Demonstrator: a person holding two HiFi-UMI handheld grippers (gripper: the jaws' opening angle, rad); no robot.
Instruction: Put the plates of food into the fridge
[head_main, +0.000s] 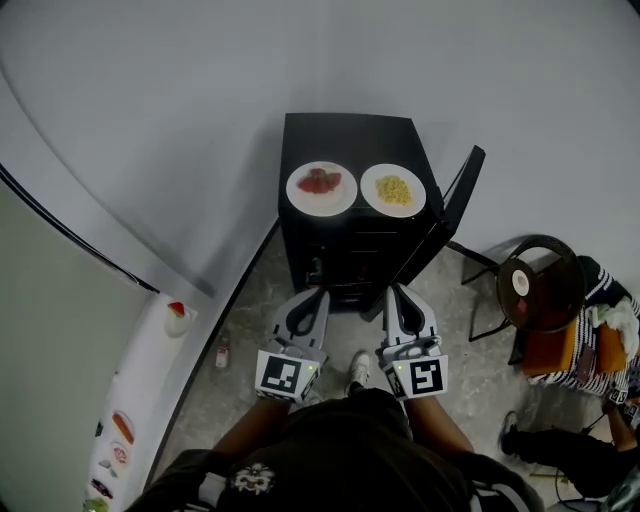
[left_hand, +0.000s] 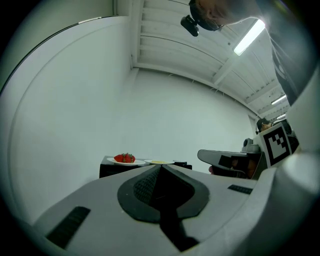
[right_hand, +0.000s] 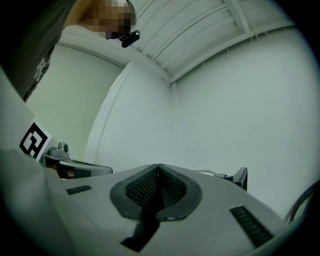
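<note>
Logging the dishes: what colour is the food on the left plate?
Red food; head view shows it best.

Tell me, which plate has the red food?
The left plate on the black fridge: it holds red strawberries, while the right plate holds yellow noodles.

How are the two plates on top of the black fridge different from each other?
The left plate holds red strawberries; the right plate holds yellow noodles. The left plate sits toward the left edge of the fridge, the right plate nearer its open door. Both are round, white, and rest side by side on the fridge top.
</note>
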